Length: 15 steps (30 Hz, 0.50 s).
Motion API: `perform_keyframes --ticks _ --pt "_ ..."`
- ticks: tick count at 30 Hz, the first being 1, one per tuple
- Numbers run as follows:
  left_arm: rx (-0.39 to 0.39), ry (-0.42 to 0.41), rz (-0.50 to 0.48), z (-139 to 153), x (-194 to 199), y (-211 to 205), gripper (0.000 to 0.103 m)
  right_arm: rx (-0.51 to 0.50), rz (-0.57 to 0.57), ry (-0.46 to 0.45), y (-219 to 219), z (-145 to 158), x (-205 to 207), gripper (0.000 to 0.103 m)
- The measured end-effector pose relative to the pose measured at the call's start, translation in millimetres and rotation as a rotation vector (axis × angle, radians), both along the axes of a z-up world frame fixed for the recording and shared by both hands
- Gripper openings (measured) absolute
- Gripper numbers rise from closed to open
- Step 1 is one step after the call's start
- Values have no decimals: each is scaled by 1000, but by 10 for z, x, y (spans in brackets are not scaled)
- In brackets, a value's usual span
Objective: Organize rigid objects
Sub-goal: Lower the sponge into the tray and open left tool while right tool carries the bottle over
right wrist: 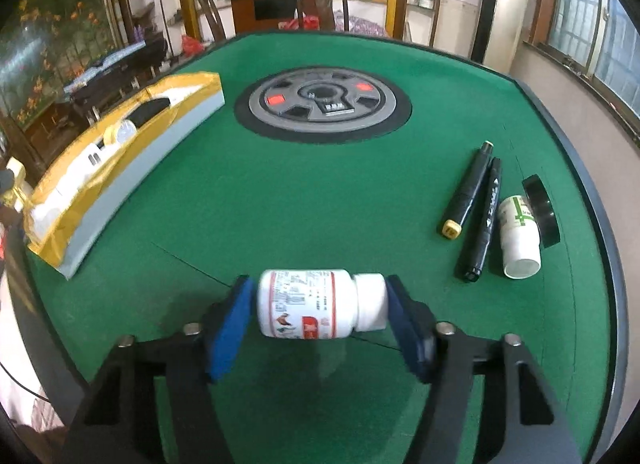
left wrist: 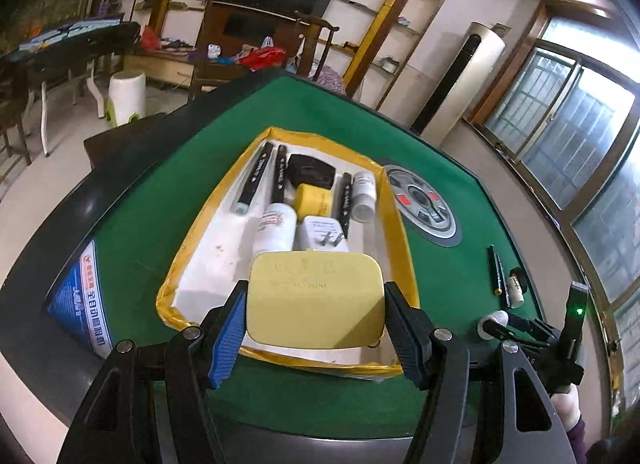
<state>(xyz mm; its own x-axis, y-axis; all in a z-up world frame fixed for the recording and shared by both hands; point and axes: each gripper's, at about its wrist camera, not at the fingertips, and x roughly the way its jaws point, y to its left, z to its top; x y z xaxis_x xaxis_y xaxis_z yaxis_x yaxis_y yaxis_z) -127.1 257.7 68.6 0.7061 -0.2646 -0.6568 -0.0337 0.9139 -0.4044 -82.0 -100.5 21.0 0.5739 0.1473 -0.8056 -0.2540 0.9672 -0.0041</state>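
Left wrist view: left gripper (left wrist: pixel 314 322) fingers clamping yellow case (left wrist: pixel 316 300), holding it over near end of yellow-edged tray (left wrist: pixel 402 240). Tray already carrying markers, bottles, small boxes. Judging best move: lowering case flat into bare near-left space, releasing only once resting.

Right wrist view: right gripper (right wrist: pixel 320 304) fingers pressing both ends of white pill bottle (right wrist: pixel 322 303), lying crosswise above green surface (right wrist: pixel 280 192). Only here showing clearly: two markers (right wrist: pixel 474 212), second white bottle (right wrist: pixel 518 236), waiting outside tray.
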Motion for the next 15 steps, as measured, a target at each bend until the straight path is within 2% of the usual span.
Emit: perform_keyframes --ticks 3,7,15 --pt "12 14 -5 -68 27 -26 69 26 3 7 -21 -9 -21 60" --pt "69 33 3 -130 78 -57 69 51 13 9 18 46 -33 60" --pt "81 112 -55 -344 264 -142 69 68 141 -35 488 400 -89 60"
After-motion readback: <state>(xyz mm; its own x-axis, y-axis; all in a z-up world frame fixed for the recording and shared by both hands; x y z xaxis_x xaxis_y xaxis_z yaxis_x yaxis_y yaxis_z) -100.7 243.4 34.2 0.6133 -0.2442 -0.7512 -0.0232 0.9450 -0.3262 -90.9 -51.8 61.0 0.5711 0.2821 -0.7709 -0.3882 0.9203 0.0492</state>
